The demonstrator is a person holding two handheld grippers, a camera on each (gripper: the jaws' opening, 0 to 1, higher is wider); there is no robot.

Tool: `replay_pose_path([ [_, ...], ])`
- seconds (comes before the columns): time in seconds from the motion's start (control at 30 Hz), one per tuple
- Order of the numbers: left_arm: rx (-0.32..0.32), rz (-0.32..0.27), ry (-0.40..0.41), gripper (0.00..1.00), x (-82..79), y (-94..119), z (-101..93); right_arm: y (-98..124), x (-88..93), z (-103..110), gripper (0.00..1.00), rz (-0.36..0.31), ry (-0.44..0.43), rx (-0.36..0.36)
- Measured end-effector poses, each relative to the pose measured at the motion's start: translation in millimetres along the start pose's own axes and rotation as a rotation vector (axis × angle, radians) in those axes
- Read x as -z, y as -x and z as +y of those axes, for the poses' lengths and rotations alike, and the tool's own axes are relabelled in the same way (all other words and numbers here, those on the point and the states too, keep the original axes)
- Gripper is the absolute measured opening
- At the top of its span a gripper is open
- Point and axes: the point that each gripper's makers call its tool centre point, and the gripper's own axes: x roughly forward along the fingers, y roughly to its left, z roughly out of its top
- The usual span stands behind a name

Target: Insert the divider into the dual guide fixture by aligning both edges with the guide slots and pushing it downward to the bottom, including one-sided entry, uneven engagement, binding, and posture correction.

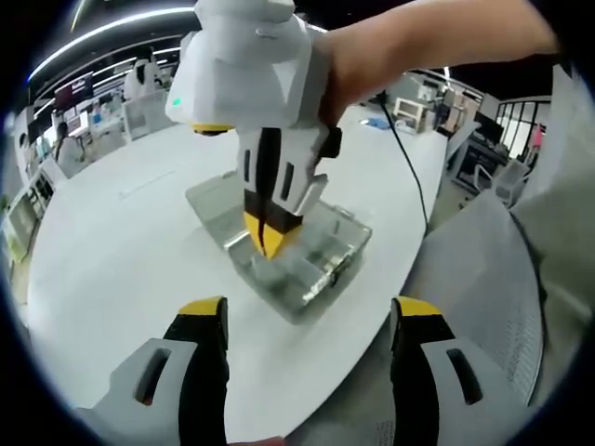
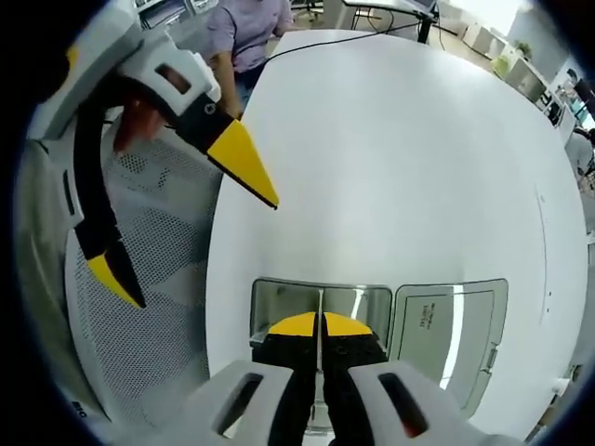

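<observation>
Right gripper (image 2: 321, 327) pinches the divider (image 2: 321, 302) upright in the fixture (image 1: 288, 251); left gripper (image 1: 307, 321) spread apart.

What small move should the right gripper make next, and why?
Probably keep pressing straight down. The right gripper is shut on the thin divider, which stands upright in the clear fixture; the left gripper hangs open, clear of it.

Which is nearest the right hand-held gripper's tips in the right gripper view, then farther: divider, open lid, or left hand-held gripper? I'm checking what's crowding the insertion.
1. Divider, pinched between the tips.
2. Open lid, flat at right.
3. Left hand-held gripper, open, upper left.
</observation>
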Motion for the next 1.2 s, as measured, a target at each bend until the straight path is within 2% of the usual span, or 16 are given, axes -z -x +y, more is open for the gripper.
replay_pose_path([
  [0.43,-0.006,0.001,0.005,0.7,2.5,1.0,2.0,-16.0,6.6,-2.0,0.0,0.008,-0.023,-0.002],
  [1.2,-0.007,0.005,0.005,0.7,1.0,-0.7,2.5,-29.9,12.5,2.9,0.0,0.022,-0.026,0.0],
])
